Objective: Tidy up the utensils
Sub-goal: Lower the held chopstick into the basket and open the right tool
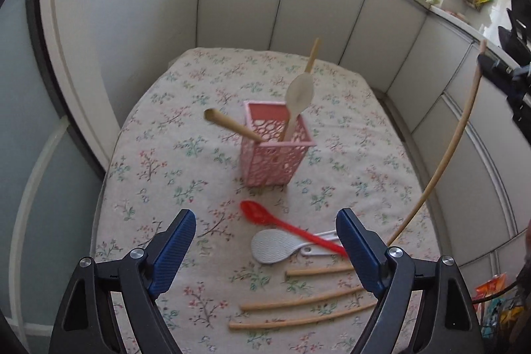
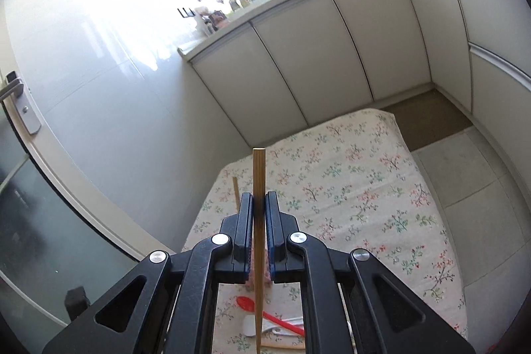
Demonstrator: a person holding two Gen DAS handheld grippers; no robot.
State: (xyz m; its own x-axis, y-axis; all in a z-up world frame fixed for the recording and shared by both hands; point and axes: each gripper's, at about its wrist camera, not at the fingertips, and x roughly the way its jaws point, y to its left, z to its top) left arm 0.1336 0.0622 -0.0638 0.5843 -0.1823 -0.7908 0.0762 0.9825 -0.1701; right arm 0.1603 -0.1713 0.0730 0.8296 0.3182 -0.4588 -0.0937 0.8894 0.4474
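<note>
left gripper [image 1: 265, 249] wide apart, nothing between the pads, hovering over the floral tablecloth [image 1: 159, 155]. pink holder [image 1: 277, 148] upright mid-table, well ahead of the fingertips; holds a chopstick [image 1: 232, 126] leaning out toward the left, a pale spoon [image 1: 298, 97] and another stick [image 1: 312, 53] behind it. red spoon [image 1: 282, 226] flat on the cloth in the gap between the two fingers, closer to the right finger, handle end running behind that pad. grey rice paddle [image 1: 275, 246] just below it, touching or overlapping a white utensil [image 1: 318, 251]. three loose chopsticks [image 1: 298, 304] lying roughly parallel nearer the camera, right ends hidden behind the right finger.

right gripper [image 2: 259, 204] clamped on a single chopstick [image 2: 259, 175], stick upright across the pads, top end poking well above the fingertips, lower end running down past them over the utensils on the table. seen from the left wrist view at far right, raised above table level.
</note>
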